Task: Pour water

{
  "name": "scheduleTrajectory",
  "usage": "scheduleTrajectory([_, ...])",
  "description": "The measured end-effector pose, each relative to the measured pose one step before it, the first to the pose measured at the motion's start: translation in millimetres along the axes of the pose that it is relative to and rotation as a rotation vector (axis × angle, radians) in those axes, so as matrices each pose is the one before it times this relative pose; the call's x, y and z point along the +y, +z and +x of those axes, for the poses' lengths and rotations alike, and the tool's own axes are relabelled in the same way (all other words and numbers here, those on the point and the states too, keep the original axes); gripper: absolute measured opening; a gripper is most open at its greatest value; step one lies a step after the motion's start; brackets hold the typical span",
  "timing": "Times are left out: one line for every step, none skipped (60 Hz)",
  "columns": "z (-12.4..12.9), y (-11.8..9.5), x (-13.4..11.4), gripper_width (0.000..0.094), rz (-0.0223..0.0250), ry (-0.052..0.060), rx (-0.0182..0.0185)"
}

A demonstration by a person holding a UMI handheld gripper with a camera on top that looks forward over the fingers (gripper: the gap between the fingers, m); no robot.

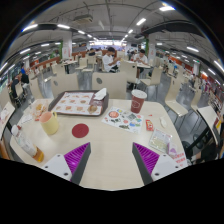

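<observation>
My gripper [112,160] is open and empty above the near part of a pale table [110,140]; its two magenta pads [76,156] stand wide apart with only bare tabletop between them. A dark red cup [138,100] stands beyond the fingers to the right. A yellowish cup or pitcher [48,123] stands at the left, beyond the left finger. A bottle-like object [27,143] stands closer, left of the left finger. A round dark red coaster [80,130] lies ahead of the left finger.
A tray [77,103] with small items lies at the far left-middle. A patterned plate or mat [122,119] and small packets [152,126] lie right of centre. Chairs and tables fill the hall behind, and a person [108,60] sits far off.
</observation>
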State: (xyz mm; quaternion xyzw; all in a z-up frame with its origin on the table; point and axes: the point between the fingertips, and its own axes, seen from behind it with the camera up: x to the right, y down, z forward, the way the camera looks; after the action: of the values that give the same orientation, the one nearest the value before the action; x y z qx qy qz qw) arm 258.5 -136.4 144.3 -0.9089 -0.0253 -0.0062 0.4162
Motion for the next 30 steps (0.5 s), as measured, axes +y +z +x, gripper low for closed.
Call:
scheduleTrajectory([0.43,-0.31,0.76,0.0851,-0.00116,0.0007,0.00332])
scheduleTrajectory([0.38,-0.32,0.82,0.0851,-0.00045,0.0007,0.004])
scheduleTrajectory([4.69,13.5,1.53,0.0851,0.00057,-0.0008,0.00605])
scheduleTrajectory([-4.25,-13.39,1.3,0.0851,-0.00322,0.0005,0.0051])
scheduleTrajectory([0.0,0.09,2.07,0.0853,-0.00166,-0.0007,0.00715])
scheduleTrajectory([-0.1,-0.01,2.35,0.0853,-0.00133,0.0,0.00785])
scheduleTrajectory([-0.28,-0.06,1.93,0.0852,-0.00177,-0.0002,0.00807])
scheduleTrajectory([-1.62,-1.12,3.38,0.0851,-0.00121,0.0006,0.00679])
scheduleTrajectory([-1.72,-1.77,3.57,0.0854,-0.00193,0.0006,0.00592])
scheduleTrajectory([-1.72,-2.09,3.69,0.0851,-0.00215,0.001,0.00506])
scheduleTrajectory([-2.03,-2.2,3.62,0.0851,-0.00286,0.0019,0.00523])
scheduleTrajectory([-2.36,-2.42,3.75,0.0853,-0.00242,0.003,0.00617])
scheduleTrajectory([-2.57,-2.51,4.06,0.0846,-0.00208,0.0034,0.00527])
scheduleTrajectory([-3.02,-2.64,3.91,0.0847,-0.00176,0.003,0.00458])
scheduleTrajectory([-3.55,-2.94,4.12,0.0848,-0.00109,0.0025,0.00339])
scheduleTrajectory([-3.88,-2.95,4.11,0.0846,-0.00082,0.0021,0.00291])
scheduleTrajectory([-4.18,-3.08,4.38,0.0845,-0.00107,0.0016,0.00353])
scheduleTrajectory([-4.25,-2.99,4.65,0.0848,-0.0022,0.0013,0.00495])
scheduleTrajectory([-4.19,-3.35,4.79,0.0847,-0.00298,0.0011,0.00683])
scheduleTrajectory([-4.06,-3.54,5.01,0.0848,-0.00385,0.001,0.00786])
scheduleTrajectory([-4.28,-3.11,5.21,0.0846,-0.00393,0.0015,0.00837])
scheduleTrajectory([-4.85,-3.41,5.49,0.0846,-0.00391,0.0018,0.00729])
scheduleTrajectory([-5.5,-3.43,5.48,0.0845,-0.00353,0.0023,0.00522])
scheduleTrajectory([-6.55,-3.09,5.34,0.0847,-0.0027,0.0031,0.00341])
scheduleTrajectory([-7.01,-3.18,5.28,0.0846,-0.00248,0.0044,0.00152])
scheduleTrajectory([-7.3,-2.8,5.06,0.0847,-0.00251,0.0055,0.00024])
scheduleTrajectory([-7.45,-2.88,5.16,0.0847,-0.00257,0.0068,-0.0004])
scheduleTrajectory([-7.48,-2.6,5.09,0.0848,-0.00218,0.0074,-0.00028])
scheduleTrajectory([-7.64,-2.69,4.68,0.0852,-0.00093,0.0077,-0.00087])
scheduleTrajectory([-7.82,-2.57,4.36,0.0852,0.00024,0.008,-0.00233])
